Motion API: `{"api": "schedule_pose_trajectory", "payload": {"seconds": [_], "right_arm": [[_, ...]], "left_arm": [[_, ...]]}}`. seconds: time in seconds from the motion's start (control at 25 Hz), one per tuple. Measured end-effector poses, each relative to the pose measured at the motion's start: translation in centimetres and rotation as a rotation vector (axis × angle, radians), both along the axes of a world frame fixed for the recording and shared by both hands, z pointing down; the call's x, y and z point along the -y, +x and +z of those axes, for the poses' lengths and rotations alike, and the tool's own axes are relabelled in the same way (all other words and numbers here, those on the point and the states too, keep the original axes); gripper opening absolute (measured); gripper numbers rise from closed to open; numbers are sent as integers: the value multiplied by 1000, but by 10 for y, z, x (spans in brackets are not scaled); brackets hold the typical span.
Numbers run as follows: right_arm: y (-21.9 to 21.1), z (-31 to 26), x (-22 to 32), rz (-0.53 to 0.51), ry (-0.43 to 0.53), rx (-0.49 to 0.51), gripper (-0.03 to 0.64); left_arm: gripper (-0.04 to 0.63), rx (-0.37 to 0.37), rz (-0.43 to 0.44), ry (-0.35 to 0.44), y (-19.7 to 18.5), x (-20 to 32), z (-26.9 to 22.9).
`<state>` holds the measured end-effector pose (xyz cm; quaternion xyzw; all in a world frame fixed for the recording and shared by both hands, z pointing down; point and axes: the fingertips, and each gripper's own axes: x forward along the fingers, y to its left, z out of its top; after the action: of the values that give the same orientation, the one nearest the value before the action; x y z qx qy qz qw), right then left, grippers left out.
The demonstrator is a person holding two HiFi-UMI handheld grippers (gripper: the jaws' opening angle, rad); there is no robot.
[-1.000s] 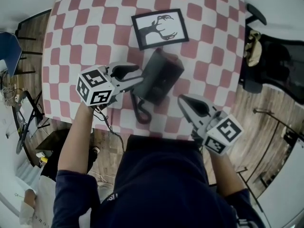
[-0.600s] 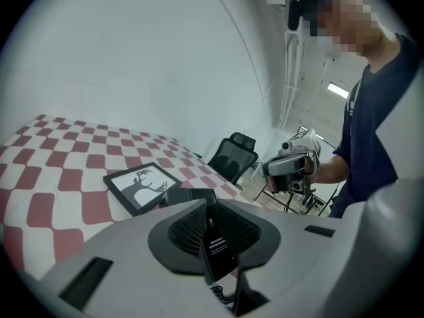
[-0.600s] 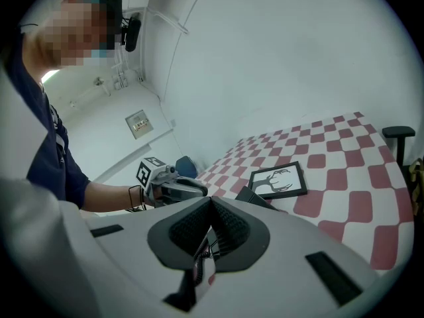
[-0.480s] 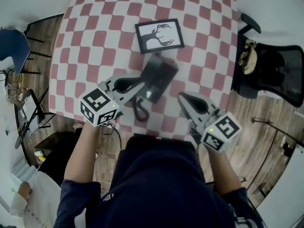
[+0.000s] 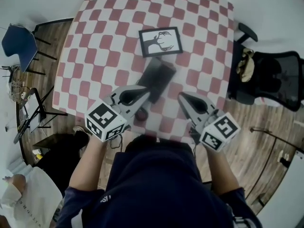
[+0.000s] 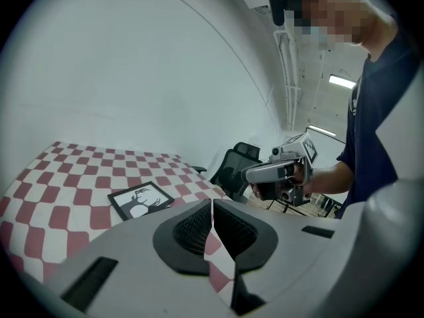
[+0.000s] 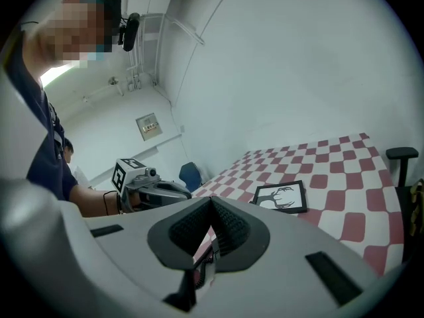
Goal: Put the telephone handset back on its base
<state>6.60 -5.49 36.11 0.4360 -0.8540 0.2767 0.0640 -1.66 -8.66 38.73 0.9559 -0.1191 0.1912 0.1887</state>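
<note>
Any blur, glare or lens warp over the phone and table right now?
Head view: the dark grey telephone is smeared by blur, the black-framed deer picture reads clearly, and the wide lens bows the red-and-white checked tablecloth. Left gripper view and right gripper view: black vignetted corners, even light, no glare.

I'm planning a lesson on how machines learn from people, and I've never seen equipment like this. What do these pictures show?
No robot here: a person holds a grey two-jaw claw in each hand. One picture looks down from a camera on the person's head; the other two come from cameras riding on each claw. On the red-and-white chequered tablecloth lie a dark grey telephone and a black-framed deer picture. The left claw has just closed its jaws on nothing; the right claw is shut and empty too.
</note>
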Motion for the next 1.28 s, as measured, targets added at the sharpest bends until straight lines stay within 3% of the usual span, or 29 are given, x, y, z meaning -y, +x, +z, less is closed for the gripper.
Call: {"api": "schedule_pose_trajectory", "payload": {"seconds": [0.56,1.28], "right_arm": [[-9,-23,-12,-31,65,-26,17],[-21,-30,-20,-103,107,-122,17]], "left_arm": [[35,1,-143,46,-27,-13,-34],[35,-28,-187,73,-27,-20,-46]]}}
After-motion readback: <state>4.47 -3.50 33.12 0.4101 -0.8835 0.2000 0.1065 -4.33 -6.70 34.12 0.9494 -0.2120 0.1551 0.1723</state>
